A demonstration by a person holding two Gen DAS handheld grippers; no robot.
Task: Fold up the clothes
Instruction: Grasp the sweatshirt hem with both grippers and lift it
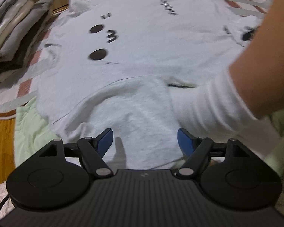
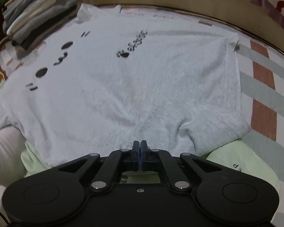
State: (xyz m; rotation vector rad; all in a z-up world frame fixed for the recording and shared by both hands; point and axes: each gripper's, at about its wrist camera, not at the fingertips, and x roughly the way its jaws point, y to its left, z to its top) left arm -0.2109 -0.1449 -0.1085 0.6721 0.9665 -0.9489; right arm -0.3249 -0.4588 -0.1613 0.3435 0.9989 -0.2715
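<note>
Your gloved hand [image 1: 214, 102] and bare forearm [image 1: 265, 56] covered the white T-shirt [image 1: 142, 47] toward three o'clock, hiding part of its print. The small lettering [image 2: 138, 37] was too blurred to read. The folded pile [image 2: 37, 15] at ten o'clock ran off the frame's edge.

My left gripper [image 1: 144, 141] hangs with its blue-padded jaws spread wide over the near edge of a white T-shirt [image 1: 142, 60], nothing between them. The shirt lies flat on a checked cloth [image 1: 26, 87], printed with two black dots and a "3". A gloved hand [image 1: 204, 106] and bare forearm reach in from the right and rest on the shirt. A pile of folded clothes [image 1: 15, 28] sits far left. Pale green fabric [image 1: 28, 132] lies under the shirt's near edge.
</note>
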